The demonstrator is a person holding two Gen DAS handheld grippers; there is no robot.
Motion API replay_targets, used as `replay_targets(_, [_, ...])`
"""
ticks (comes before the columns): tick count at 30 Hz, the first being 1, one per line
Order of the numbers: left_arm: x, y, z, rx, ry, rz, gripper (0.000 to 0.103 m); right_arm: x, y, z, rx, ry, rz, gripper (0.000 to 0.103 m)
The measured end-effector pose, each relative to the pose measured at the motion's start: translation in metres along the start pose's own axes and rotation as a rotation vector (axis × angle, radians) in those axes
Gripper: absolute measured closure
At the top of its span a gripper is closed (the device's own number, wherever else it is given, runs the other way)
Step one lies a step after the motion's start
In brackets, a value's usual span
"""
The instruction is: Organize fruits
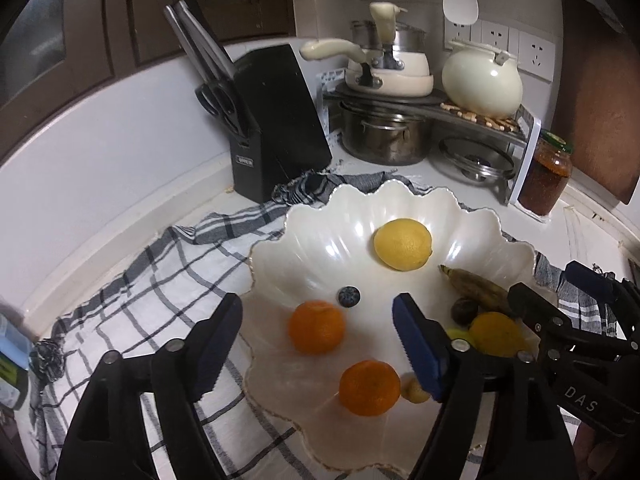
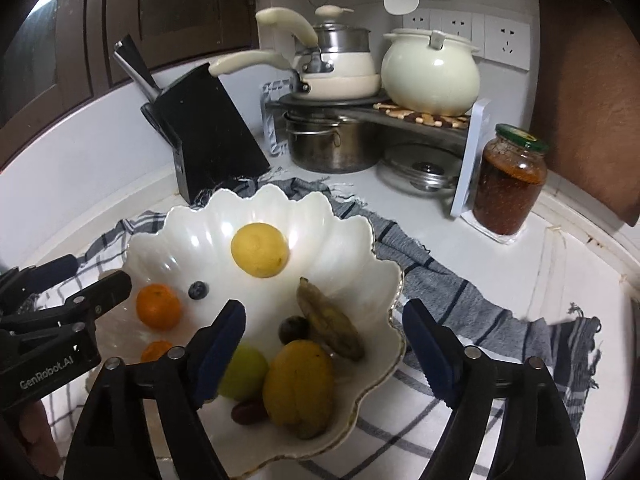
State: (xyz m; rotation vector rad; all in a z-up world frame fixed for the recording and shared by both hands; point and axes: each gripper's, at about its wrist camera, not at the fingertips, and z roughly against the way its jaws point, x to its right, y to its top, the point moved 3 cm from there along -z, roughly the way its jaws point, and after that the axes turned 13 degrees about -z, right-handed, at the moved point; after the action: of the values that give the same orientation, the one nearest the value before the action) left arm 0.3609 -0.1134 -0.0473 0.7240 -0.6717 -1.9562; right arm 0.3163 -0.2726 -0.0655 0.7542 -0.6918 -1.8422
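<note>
A white scalloped bowl [image 1: 312,236] [image 2: 192,224] sits on a checked cloth. In it lie a lemon [image 1: 403,243] [image 2: 260,250], two oranges [image 1: 317,327] [image 1: 369,388], a blueberry [image 1: 349,296] [image 2: 198,290], a browned banana [image 1: 476,288] [image 2: 330,326], a dark plum [image 2: 293,328], a yellow mango-like fruit [image 2: 298,386], a green fruit [image 2: 244,372] and a dark red small fruit [image 2: 248,413]. My left gripper [image 1: 318,328] is open, its jaws either side of an orange. My right gripper [image 2: 324,338] is open over the bowl's right side, above the banana.
A black knife block [image 1: 276,128] stands behind the bowl. A rack with cream pots [image 1: 482,76] and a steel pot [image 1: 380,136] fills the corner. A jar of red paste [image 2: 510,180] stands at the right. The checked cloth [image 2: 460,308] covers the white counter.
</note>
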Motion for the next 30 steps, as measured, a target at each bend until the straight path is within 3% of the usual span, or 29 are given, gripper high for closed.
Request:
replay_targets(4, [-0.004,-0.001,0.018,0.018,0.019,-0.001,0.019,-0.003,0.001,0.014,0.016,-0.012,-0.002,0.013])
replay_targets(18, [-0.017,-0.028,0.096,0.083,0.076,0.035,0.004,-0.02,-0.018,0.086,0.075,0.008,0.025,0.013])
replay_targets(30, [-0.011,-0.065,0.157,0.112,0.102,0.061,0.0,-0.023,-0.05,0.146,0.12,0.025,0.038,0.008])
